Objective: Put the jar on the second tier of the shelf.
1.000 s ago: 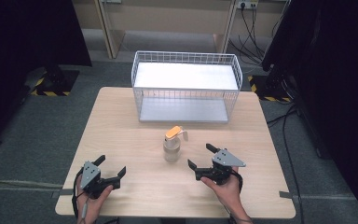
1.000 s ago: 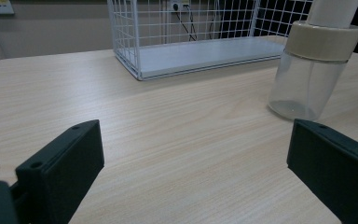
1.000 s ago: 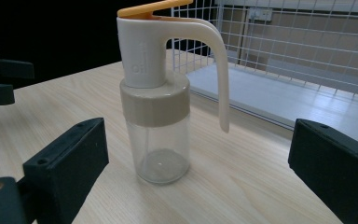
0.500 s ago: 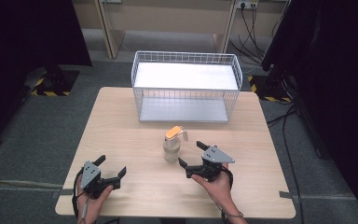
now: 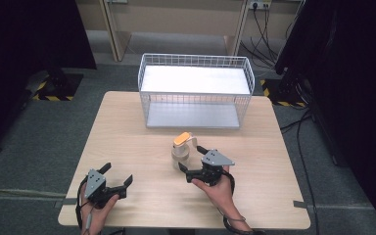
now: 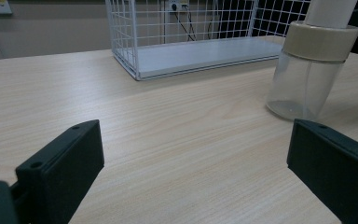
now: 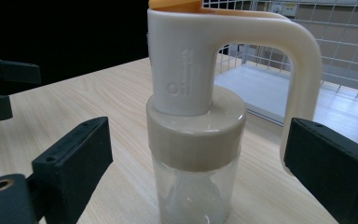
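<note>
— Right tool (image 5: pixel 190 165) is spread, jaws just been narrowing, either side of the oil bottle (image 5: pixel 181 150) but not yet pressing; it stands on the bench (image 5: pixel 127 147) just in front of the wire basket (image 5: pixel 194 90).

— Next?

— I'd say pinch below the cap. Left tool (image 5: pixel 116 177), also spread, rests well left of the bottle; open bench around.
</note>
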{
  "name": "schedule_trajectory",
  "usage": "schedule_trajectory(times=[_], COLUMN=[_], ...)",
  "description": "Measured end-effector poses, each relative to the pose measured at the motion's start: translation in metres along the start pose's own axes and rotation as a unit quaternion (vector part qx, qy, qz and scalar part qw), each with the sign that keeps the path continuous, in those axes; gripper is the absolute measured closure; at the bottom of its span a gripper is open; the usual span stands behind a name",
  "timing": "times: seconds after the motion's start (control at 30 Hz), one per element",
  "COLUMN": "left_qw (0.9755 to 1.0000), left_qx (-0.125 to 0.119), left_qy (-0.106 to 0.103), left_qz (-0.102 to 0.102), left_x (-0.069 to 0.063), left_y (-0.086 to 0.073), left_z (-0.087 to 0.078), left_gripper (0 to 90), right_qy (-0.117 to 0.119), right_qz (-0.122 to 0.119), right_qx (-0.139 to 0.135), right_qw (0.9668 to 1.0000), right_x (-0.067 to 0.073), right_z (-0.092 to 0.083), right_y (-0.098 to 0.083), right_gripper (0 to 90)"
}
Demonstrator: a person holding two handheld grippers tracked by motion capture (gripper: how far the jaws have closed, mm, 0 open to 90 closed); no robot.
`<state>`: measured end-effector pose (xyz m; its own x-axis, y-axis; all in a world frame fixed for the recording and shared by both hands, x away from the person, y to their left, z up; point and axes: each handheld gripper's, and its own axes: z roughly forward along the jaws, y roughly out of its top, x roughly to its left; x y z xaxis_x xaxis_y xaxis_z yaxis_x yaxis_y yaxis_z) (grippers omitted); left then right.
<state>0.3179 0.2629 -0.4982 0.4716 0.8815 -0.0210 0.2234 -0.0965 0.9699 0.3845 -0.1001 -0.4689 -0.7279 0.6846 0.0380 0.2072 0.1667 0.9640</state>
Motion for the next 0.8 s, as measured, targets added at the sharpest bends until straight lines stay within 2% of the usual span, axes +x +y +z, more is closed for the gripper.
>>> schedule_trajectory(times=[0.53, 0.8], left_qw=[1.0000, 1.0000], left_qx=[-0.001, -0.001], left_qy=[-0.002, -0.003], left_qz=[-0.001, -0.002], left_x=[0.000, 0.000], left_y=[0.000, 0.000], left_z=[0.000, 0.000], left_gripper=[3.1, 3.1], right_qy=[-0.006, -0.011], right_qz=[0.002, 0.001], right_qx=[0.017, 0.019], right_qw=[0.9998, 0.9998], right_x=[0.001, 0.000], right_z=[0.030, 0.039], right_y=[-0.001, -0.002], right_gripper=[12.9, 19.7])
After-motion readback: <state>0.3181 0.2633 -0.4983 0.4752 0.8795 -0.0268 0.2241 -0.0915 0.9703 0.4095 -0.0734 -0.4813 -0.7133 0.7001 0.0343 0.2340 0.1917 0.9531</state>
